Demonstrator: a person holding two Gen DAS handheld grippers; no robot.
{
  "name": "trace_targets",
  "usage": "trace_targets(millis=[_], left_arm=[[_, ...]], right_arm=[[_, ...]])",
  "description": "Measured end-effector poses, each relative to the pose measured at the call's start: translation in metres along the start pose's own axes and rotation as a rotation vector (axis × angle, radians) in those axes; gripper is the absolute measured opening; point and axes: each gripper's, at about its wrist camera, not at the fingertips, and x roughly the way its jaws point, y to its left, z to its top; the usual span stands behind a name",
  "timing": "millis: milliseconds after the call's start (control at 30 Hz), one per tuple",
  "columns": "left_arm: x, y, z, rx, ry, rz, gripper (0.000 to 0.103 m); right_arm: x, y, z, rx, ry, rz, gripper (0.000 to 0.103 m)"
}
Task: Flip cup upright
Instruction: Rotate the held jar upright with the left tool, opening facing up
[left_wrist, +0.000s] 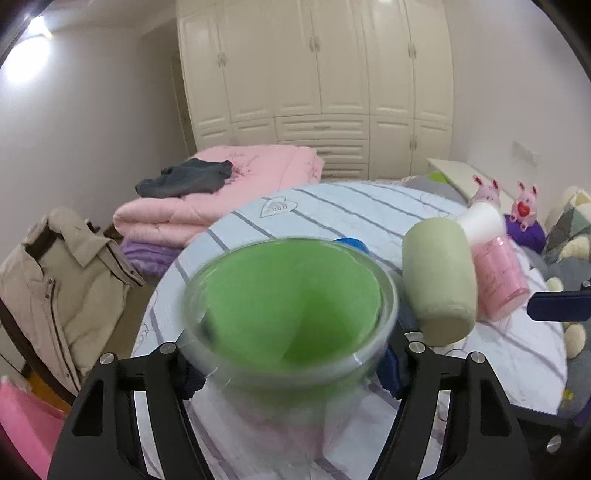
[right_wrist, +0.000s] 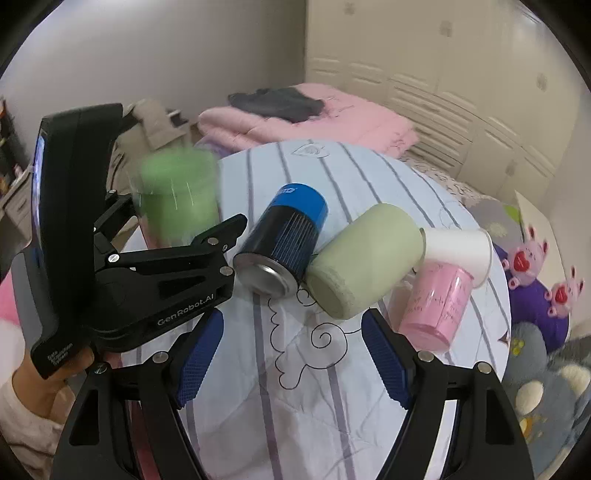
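My left gripper (left_wrist: 291, 347) is shut on a clear cup with a green lining (left_wrist: 291, 306); its mouth faces the left wrist camera. In the right wrist view the left gripper (right_wrist: 177, 221) holds that green cup (right_wrist: 177, 199), blurred, roughly upright above the table's left edge. Several cups lie on their sides on the round table (right_wrist: 332, 369): a blue-and-black cup (right_wrist: 284, 236), a pale green cup (right_wrist: 364, 258), a white cup (right_wrist: 458, 247) and a pink cup (right_wrist: 436, 306). My right gripper (right_wrist: 291, 354) is open and empty, just in front of the blue and pale green cups.
The table has a light blue striped cloth (left_wrist: 351, 214). Behind it are folded pink quilts (left_wrist: 221, 195) and a white wardrobe (left_wrist: 314, 74). A beige jacket (left_wrist: 55, 280) hangs on a chair at the left. Plush toys (right_wrist: 535, 288) sit to the right.
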Motion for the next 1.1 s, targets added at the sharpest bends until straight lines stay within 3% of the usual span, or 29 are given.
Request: trace_targets(millis=[133,300,800,1100], left_arm=[[-0.001,0.000,-0.007,-0.019,0.012,-0.022,0.071],[-0.001,-0.001,-0.015,-0.030,0.017,-0.037,0.073],[-0.009,-0.004,-0.016,-0.030,0.021,-0.025,0.074],[-0.013,-0.003,-0.015,-0.029,0.022,-0.002,0.084]], right_arm=[[0.007,-0.002,-0.005,0.042,-0.011,-0.035,0.079],[0.011,-0.009,-0.012,0.103,-0.021,-0.019,0.079],[0.010,-0.010,-0.017,0.121,-0.046,-0.044,0.079],[0.010,-0.014,-0.017,0.142,-0.049,-0.040,0.079]])
